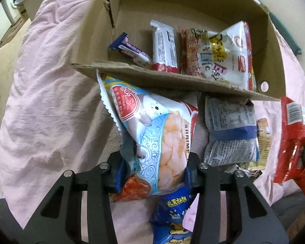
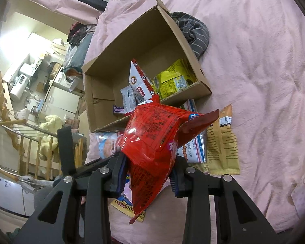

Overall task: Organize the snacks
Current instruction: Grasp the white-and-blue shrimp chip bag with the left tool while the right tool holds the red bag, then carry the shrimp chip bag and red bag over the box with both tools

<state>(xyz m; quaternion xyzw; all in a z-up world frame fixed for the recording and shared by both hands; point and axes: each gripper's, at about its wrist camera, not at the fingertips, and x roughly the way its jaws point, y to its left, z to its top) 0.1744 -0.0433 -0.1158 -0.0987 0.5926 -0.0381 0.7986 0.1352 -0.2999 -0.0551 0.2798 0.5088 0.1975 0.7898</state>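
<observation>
Shrimp bag (image 1: 162,142) is pinched between the left gripper (image 1: 155,170) fingers, just below the box (image 1: 193,81) edge. Red bag (image 2: 152,142) is clamped in the right gripper (image 2: 150,174), box ahead.

Pink bedsheet (image 2: 254,50), cardboard box (image 2: 103,93), loose snack packets (image 2: 221,142)

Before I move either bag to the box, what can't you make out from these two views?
- Left wrist view: the shrimp chips bag in the left tongs covers the blue packet below; its name is unreadable.
- Left wrist view: the cardboard box flap hides the bottoms of the snacks inside.
- Right wrist view: the red bag in the right tongs blocks the box's near corner and the packets beneath.
- The red bag's print is too small to read.
</observation>
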